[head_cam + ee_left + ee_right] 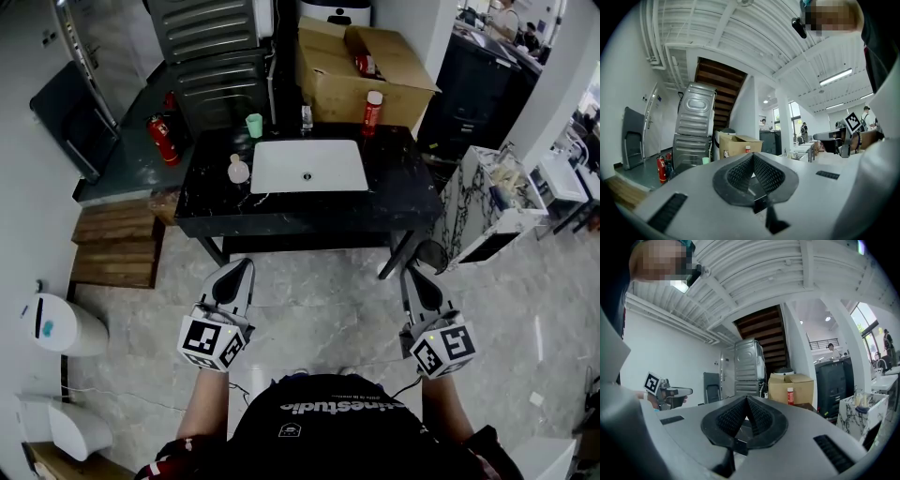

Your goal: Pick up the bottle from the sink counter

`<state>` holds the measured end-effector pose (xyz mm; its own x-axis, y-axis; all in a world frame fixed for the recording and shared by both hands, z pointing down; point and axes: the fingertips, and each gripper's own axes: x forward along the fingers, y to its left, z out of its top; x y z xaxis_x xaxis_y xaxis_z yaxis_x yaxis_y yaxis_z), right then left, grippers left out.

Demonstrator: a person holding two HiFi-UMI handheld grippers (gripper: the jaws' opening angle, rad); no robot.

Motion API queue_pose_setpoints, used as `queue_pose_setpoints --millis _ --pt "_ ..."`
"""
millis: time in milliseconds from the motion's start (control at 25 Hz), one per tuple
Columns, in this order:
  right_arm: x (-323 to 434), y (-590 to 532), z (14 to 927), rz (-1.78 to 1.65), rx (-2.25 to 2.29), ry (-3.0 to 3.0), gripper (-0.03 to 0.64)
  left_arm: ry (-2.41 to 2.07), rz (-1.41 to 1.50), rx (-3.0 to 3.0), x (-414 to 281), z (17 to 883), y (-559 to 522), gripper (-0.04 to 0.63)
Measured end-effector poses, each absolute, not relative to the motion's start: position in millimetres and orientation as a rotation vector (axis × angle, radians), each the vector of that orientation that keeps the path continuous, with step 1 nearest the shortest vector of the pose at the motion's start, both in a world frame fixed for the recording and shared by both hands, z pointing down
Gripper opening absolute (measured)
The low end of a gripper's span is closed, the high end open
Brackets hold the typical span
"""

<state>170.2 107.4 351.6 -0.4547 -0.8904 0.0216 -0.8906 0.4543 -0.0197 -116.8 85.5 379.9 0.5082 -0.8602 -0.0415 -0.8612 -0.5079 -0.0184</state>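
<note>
Two claws are held low in front of the person in the head view, forearms reaching forward and both noses aimed at the black bench (398, 183). The left claw (242, 267) and right claw (411, 274) stop short of its near edge and touch nothing. The bottle (372, 111), red with a white cap, stands upright at the bench's far side, well ahead of the right claw and slightly to its left, just before a cardboard box (328, 84). A white sink (281, 169) lies ahead between the claws. A green cup (254, 125) stands beyond it, ahead of the left claw.

From the left gripper view, that claw's jaws meet at the tips with nothing between them. The bottle shows small, straight past the tips, well apart.

From the right gripper view, its jaws are likewise pressed together and empty. The bottle stands ahead, right of the tips, well apart.
</note>
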Motion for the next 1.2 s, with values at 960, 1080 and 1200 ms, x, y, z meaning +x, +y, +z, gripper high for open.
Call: queue_pose_setpoints --millis 960,1080,1200 --pt "156 -83 379 0.117 1.58 -2.702 0.037 1.693 0.041 -2.691 -157 413 -99 0.014" --pt "164 -137 376 0.128 1.545 -2.742 0.038 1.732 0.074 -2.684 -147 407 -146 0.014" --pt "169 -183 371 0.122 1.485 -2.782 0.038 1.76 0.046 -2.653 -135 402 -188 0.014"
